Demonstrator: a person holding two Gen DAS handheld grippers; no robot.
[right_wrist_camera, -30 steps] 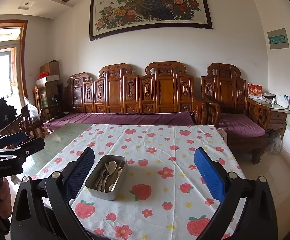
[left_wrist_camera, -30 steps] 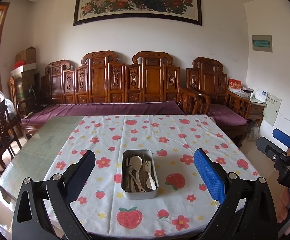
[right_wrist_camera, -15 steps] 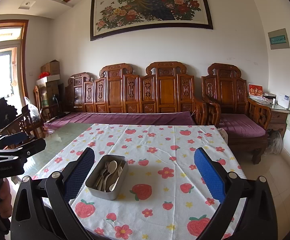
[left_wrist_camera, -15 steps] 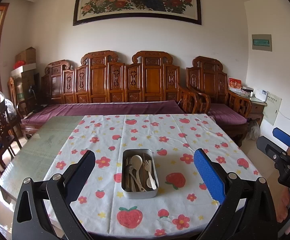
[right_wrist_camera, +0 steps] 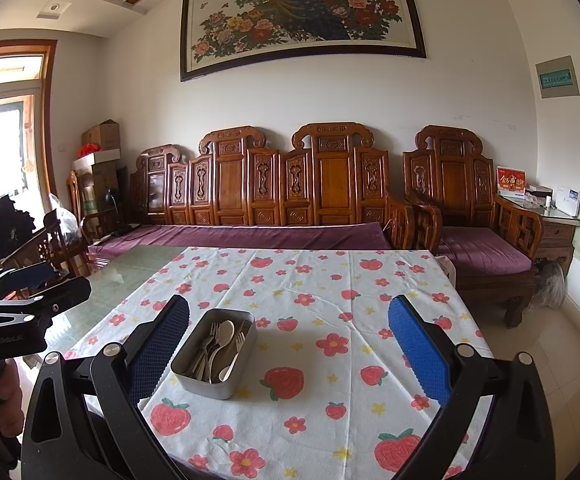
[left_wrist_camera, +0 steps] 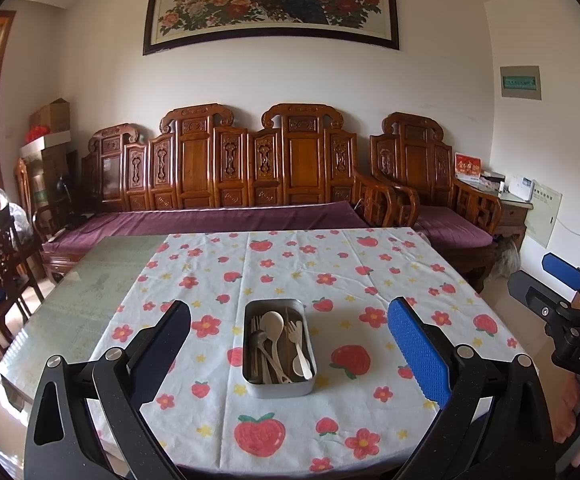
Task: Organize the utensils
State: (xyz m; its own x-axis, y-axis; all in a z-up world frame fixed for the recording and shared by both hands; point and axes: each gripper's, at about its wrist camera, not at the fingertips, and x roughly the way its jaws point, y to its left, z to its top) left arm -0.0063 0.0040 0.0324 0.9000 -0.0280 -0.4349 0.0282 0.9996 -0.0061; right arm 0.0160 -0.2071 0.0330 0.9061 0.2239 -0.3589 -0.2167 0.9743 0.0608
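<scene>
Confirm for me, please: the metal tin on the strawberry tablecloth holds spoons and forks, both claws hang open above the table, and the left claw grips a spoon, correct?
Not quite: the left claw grips nothing. The left wrist view shows its fingers spread wide with only the table between them. The rest stands: the metal tin on the strawberry tablecloth holds spoons and forks, and the right claw is open too.

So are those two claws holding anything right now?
Nothing. The left gripper and right gripper are both open and empty; the utensils lie in the tin.

Barely any change: left gripper (left_wrist_camera: pixel 289 354) shifts slightly, so metal tin (left_wrist_camera: pixel 278 347) sits a touch higher in its view
</scene>
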